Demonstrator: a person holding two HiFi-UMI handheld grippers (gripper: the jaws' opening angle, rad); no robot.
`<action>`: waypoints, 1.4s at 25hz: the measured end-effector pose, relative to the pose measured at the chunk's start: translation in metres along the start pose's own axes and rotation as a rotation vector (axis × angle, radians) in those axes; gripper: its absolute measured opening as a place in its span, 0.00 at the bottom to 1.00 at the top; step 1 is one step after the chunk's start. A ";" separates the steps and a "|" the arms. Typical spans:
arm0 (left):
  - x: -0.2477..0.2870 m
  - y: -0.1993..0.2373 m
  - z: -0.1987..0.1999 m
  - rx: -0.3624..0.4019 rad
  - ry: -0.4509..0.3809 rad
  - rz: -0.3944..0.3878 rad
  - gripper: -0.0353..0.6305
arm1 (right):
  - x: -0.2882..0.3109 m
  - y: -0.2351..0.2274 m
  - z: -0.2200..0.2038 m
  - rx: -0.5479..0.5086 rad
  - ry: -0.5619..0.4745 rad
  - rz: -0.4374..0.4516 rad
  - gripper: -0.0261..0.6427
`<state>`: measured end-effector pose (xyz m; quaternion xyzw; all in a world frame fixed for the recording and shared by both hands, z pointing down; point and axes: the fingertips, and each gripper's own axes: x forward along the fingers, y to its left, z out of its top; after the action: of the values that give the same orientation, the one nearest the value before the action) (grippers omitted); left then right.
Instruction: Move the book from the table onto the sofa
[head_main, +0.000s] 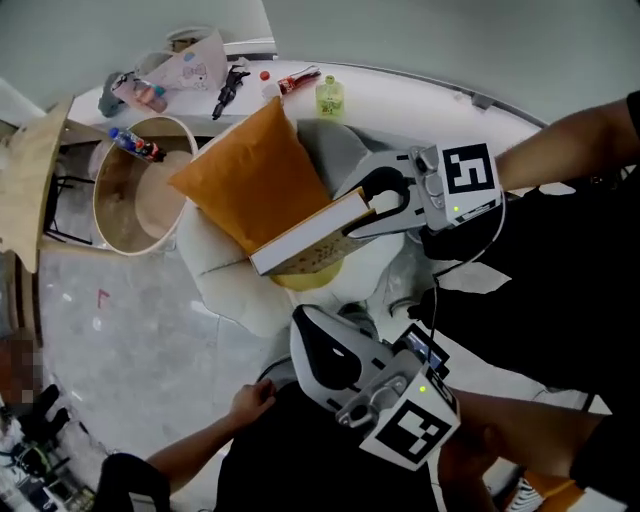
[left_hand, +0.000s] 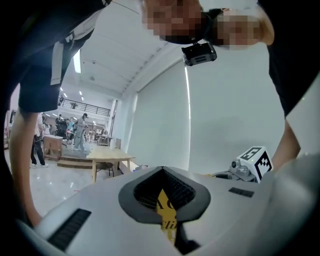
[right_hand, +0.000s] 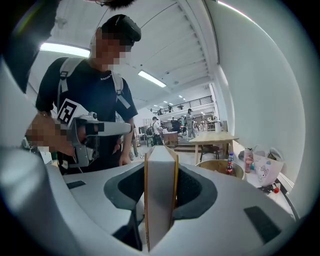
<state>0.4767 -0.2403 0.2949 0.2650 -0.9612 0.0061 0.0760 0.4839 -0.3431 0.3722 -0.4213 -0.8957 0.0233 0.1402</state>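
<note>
The pale sofa (head_main: 225, 275) fills the middle of the head view, with an orange pillow (head_main: 250, 180) propped upright against its back. Beside the sofa stands a round wooden basket (head_main: 125, 215), and behind it curves a white table (head_main: 400, 85) carrying a green bottle (head_main: 330, 97) and other small clutter. The book (head_main: 305, 238) is over the sofa's seat, tilted, its far end just before the pillow's lower edge (whether it touches the cushion is unclear). The right gripper (head_main: 358, 212) is clamped on the book's near end, page edges standing upright between its jaws in the right gripper view. The left gripper (head_main: 312, 332) hovers at the sofa's front edge, below the book and apart from it, its jaws drawn together at the tips, gripping nothing.
</note>
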 end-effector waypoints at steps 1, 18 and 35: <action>0.001 0.002 -0.003 0.007 0.010 0.000 0.06 | 0.001 -0.003 -0.006 -0.002 0.008 0.012 0.27; 0.010 0.008 -0.064 -0.009 0.079 -0.065 0.06 | 0.035 -0.026 -0.047 -0.003 0.022 0.031 0.27; 0.005 0.034 -0.107 -0.047 0.107 -0.057 0.06 | 0.082 -0.023 -0.089 -0.009 0.003 0.060 0.27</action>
<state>0.4704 -0.2082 0.4023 0.2897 -0.9478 -0.0045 0.1336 0.4408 -0.3023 0.4803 -0.4486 -0.8826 0.0226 0.1389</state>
